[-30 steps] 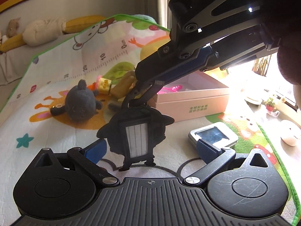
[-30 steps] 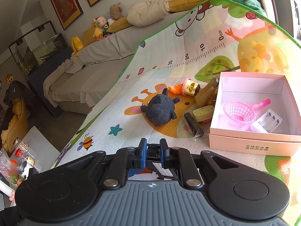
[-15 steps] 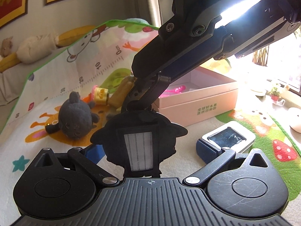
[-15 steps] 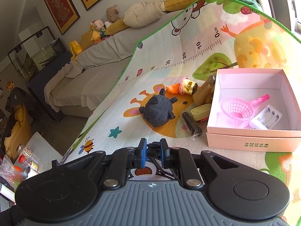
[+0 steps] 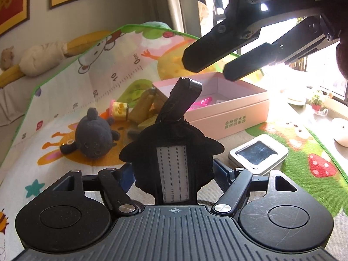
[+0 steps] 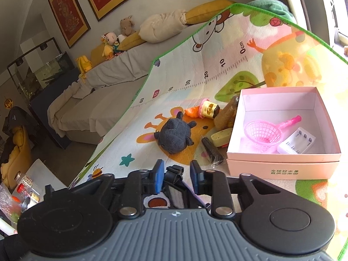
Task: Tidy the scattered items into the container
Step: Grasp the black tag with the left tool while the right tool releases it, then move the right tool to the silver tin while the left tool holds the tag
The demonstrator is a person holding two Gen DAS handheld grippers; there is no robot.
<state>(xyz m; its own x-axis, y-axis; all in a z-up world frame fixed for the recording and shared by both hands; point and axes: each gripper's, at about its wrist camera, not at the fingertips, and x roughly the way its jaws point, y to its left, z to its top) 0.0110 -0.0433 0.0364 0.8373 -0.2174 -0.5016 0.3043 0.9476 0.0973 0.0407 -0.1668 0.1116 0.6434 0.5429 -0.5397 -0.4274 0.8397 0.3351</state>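
A black tag (image 5: 174,152) with a white address card stands upright between the fingers of my left gripper (image 5: 174,171). Its jaws are closing, and the blue pads touch the tag's sides. The tag's strap (image 5: 184,97) sticks up free. Just above it is my right gripper (image 5: 209,70), its jaws opening and no longer touching the strap. In the right wrist view the strap loop (image 6: 174,171) sits loose between the spread pads of the right gripper (image 6: 177,177). The pink box (image 6: 282,165) lies ahead to the right, holding a pink strainer (image 6: 263,132) and a white battery case (image 6: 298,141).
On the play mat lie a grey plush (image 6: 174,134), a yellow and orange toy (image 6: 206,111), a brown piece (image 6: 226,115), a yellow block (image 6: 221,134) and a black bar (image 6: 212,152), all left of the box. A windowed tin (image 5: 258,152) sits near the box's front.
The right gripper has opened, let go of the strap and lifted slightly. The left gripper's jaws have come in against the tag's sides.
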